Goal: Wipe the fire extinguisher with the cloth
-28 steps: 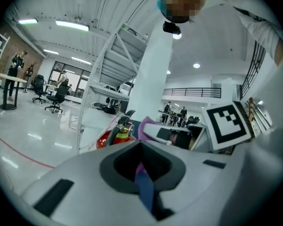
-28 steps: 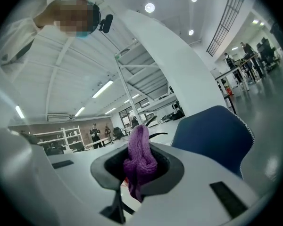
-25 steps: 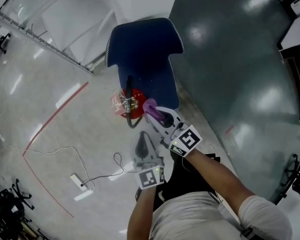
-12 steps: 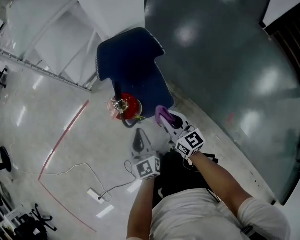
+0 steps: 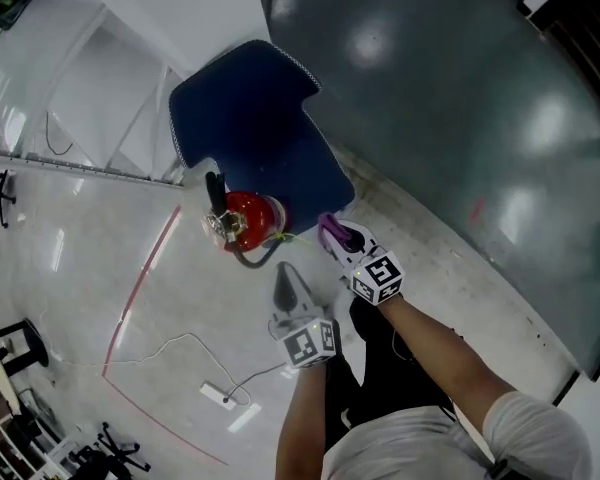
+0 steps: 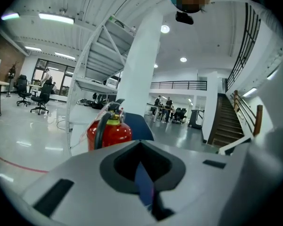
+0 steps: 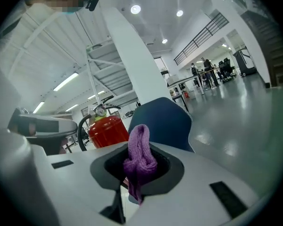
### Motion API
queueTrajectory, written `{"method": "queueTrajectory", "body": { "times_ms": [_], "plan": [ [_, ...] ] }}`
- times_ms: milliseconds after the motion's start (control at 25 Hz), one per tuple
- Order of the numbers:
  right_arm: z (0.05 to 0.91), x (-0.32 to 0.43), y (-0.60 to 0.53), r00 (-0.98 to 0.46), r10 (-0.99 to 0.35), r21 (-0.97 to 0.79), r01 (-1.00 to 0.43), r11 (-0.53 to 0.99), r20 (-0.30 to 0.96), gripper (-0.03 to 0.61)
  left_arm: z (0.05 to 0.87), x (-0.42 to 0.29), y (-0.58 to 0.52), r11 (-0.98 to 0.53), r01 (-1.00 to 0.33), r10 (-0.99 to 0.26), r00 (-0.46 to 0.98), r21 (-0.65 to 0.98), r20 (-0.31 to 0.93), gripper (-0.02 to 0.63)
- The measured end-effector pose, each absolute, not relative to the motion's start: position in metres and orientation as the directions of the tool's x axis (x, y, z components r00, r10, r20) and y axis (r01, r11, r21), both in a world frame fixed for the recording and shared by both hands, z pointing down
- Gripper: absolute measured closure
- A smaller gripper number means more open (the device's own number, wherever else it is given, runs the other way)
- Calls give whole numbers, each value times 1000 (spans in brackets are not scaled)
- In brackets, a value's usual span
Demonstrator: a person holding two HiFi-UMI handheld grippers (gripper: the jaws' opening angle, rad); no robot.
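Red fire extinguisher (image 5: 255, 214), purple cloth (image 7: 140, 154), dark blue chair (image 5: 250, 118), red floor line (image 5: 143, 280)

In the left gripper view the left gripper (image 6: 142, 173) hides the lower body of the extinguisher (image 6: 114, 132). In the right gripper view the right gripper (image 7: 139, 173) covers it too, along with the base of the chair (image 7: 162, 121). The lower end of the cloth (image 7: 139, 157) vanishes between the jaws. In the head view the gauge (image 5: 223, 224) is too small to read, and the bottom edge cuts off the person (image 5: 420, 438).
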State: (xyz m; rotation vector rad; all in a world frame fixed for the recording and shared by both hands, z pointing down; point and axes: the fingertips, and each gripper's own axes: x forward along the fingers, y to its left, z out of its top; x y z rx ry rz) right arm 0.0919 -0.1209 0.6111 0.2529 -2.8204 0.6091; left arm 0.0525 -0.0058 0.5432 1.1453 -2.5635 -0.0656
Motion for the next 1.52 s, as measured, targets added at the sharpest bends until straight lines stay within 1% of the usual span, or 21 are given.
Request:
{"method": "queueTrajectory", "body": {
  "times_ms": [160, 440, 640, 800, 1080, 1240, 1520],
  "plan": [
    [655, 68, -117, -943, -132, -389, -249, 887, 304, 521, 567, 45, -8, 642, -746, -757, -582, 175, 296, 609],
    [735, 29, -104, -939, -121, -384, -247, 890, 322, 521, 606, 28, -3, 628, -752, -771, -564, 201, 296, 609],
    [796, 15, -104, -922, -107, -379, -256, 889, 371, 521, 625, 32, -3, 601, -768, -793, -542, 220, 277, 609],
    [825, 5, -103, -920, -93, -412, -259, 873, 381, 521, 638, 30, -2, 606, -761, -791, -544, 231, 281, 609],
    [831, -8, -97, -930, -86, -453, -252, 855, 357, 521, 638, 30, -3, 606, -757, -792, -547, 245, 271, 609],
    [811, -5, -97, -943, -82, -468, -235, 852, 323, 521, 636, 30, -5, 605, -758, -794, -551, 244, 259, 609],
    [758, -2, -86, -964, -51, -475, -174, 862, 261, 521, 633, 31, 0, 627, -743, -776, -568, 234, 275, 609]
  ]
}}
